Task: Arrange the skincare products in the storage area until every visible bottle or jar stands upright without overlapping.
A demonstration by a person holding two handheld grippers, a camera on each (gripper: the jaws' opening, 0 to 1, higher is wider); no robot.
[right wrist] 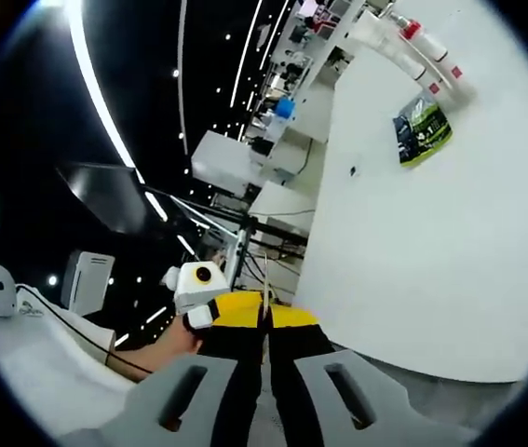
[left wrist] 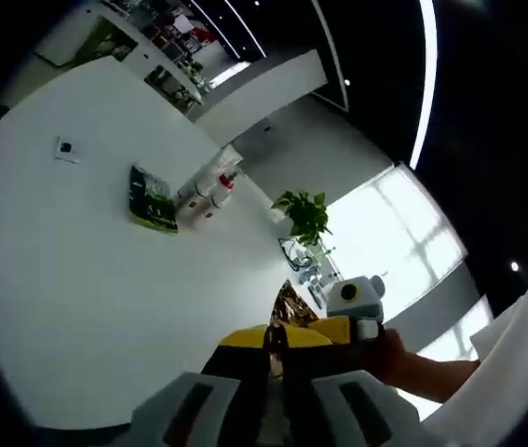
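Observation:
Both views point up at a white wall (left wrist: 87,279) and a dark ceiling. My left gripper (left wrist: 274,341) rises from the bottom of the left gripper view, its yellow-and-black tips pressed together with nothing between them. Just right of it, a hand (left wrist: 403,358) holds the right gripper (left wrist: 343,328). In the right gripper view, my right gripper (right wrist: 265,315) is shut too, yellow tips meeting, nothing held. The left gripper (right wrist: 196,315) shows close on its left, gripped by a hand (right wrist: 166,352).
A green poster (left wrist: 152,200) (right wrist: 422,128) hangs on the white wall, beside white cylinders with red caps (left wrist: 219,182) (right wrist: 412,33). A leafy plant (left wrist: 305,214) stands before a bright window (left wrist: 403,233). Light strips (right wrist: 96,102) cross the ceiling. White cloth (right wrist: 31,354) lies at lower left.

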